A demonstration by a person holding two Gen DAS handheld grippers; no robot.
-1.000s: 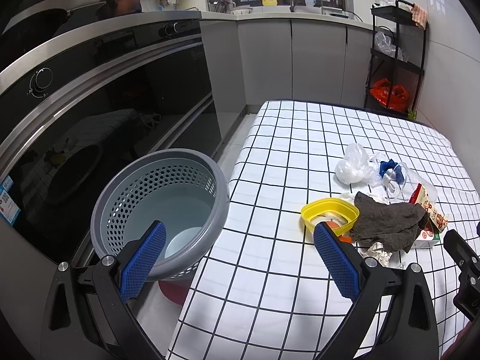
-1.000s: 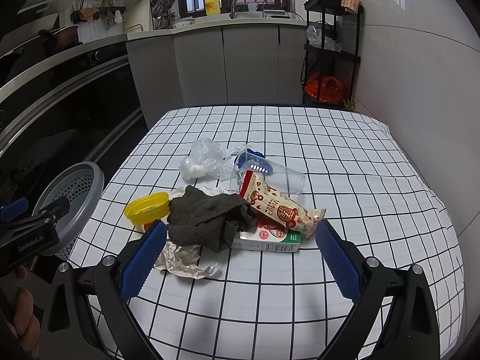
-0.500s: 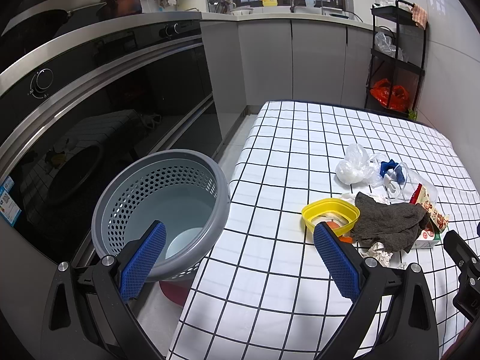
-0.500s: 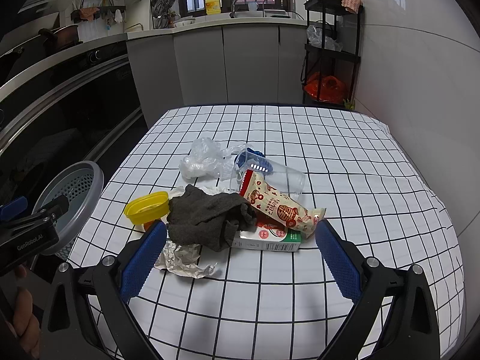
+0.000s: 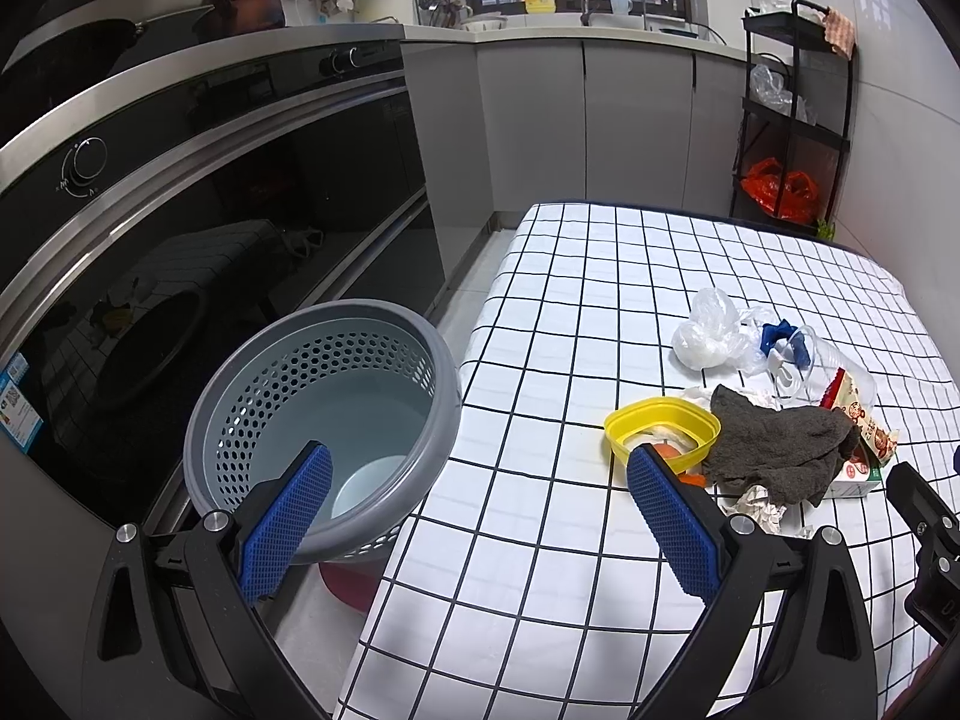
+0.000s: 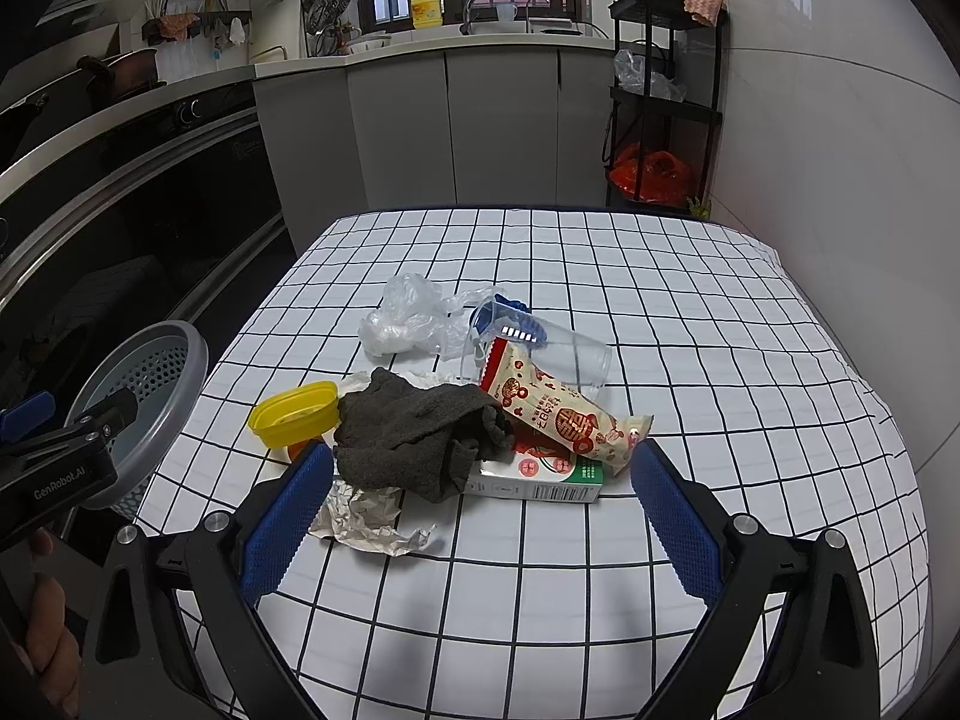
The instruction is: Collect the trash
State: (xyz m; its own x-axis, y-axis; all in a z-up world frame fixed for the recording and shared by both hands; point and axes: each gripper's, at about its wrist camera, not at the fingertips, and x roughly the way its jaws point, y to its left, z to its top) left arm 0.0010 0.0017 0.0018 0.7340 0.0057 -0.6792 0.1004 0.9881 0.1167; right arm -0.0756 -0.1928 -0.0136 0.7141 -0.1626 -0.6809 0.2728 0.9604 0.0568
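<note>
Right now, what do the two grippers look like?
Left gripper and right gripper match: black plastic finger arms, silver screws, blue textured rubber pads. White "GenRobot.AI" lettering on the left gripper's body. No cables or sleeves visible.

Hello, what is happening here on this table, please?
A person holds two grippers, both open and empty. The left hand-held gripper hovers near the grey perforated bin beside the table. The right hand-held gripper faces the trash pile: grey cloth, snack wrapper, crumpled foil. Nothing is picked up yet.

left gripper [image 6: 36,450] body: "GenRobot.AI" | snack packet [image 6: 558,414]: red print, not legible
</note>
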